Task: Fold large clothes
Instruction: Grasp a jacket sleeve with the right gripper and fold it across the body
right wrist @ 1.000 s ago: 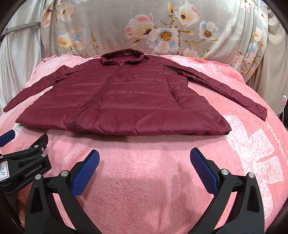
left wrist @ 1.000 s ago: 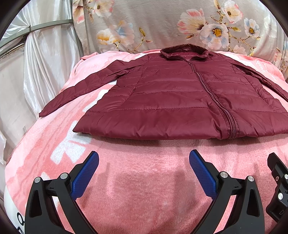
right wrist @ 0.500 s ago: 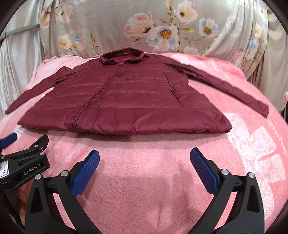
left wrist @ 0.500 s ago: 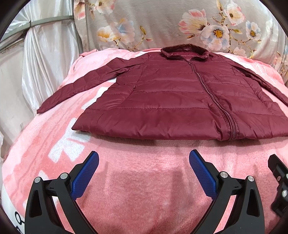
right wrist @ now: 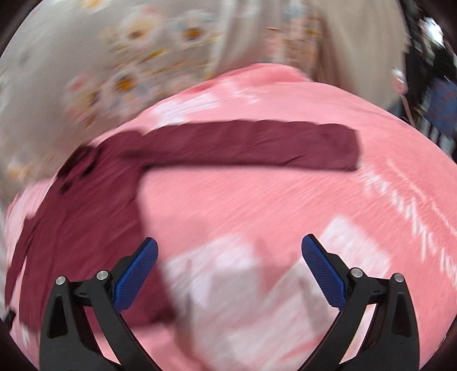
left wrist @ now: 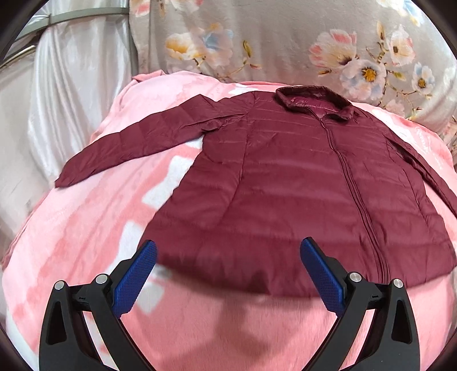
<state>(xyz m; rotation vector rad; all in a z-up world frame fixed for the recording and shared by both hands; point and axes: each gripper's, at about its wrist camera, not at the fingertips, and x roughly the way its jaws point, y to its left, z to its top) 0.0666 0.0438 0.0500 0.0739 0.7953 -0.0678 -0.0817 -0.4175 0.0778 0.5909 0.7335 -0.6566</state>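
A maroon puffer jacket (left wrist: 285, 182) lies flat and zipped on a pink blanket (left wrist: 85, 222), collar at the far side, left sleeve (left wrist: 128, 145) stretched out to the left. My left gripper (left wrist: 228, 256) is open and empty, just above the jacket's hem. In the blurred right wrist view the jacket's body (right wrist: 77, 217) is at the left and its right sleeve (right wrist: 245, 145) runs across to the right. My right gripper (right wrist: 230, 254) is open and empty over the blanket (right wrist: 285, 199), right of the jacket's side edge.
A floral cloth (left wrist: 285, 42) hangs behind the bed. A white satin curtain (left wrist: 57, 100) and a metal rail (left wrist: 80, 17) stand at the left. Dark clutter (right wrist: 437, 105) shows past the bed's right edge.
My left gripper has moved forward to the jacket's hem. My right gripper has swung quickly to the right, toward the right sleeve; its view is blurred. Both stay open.
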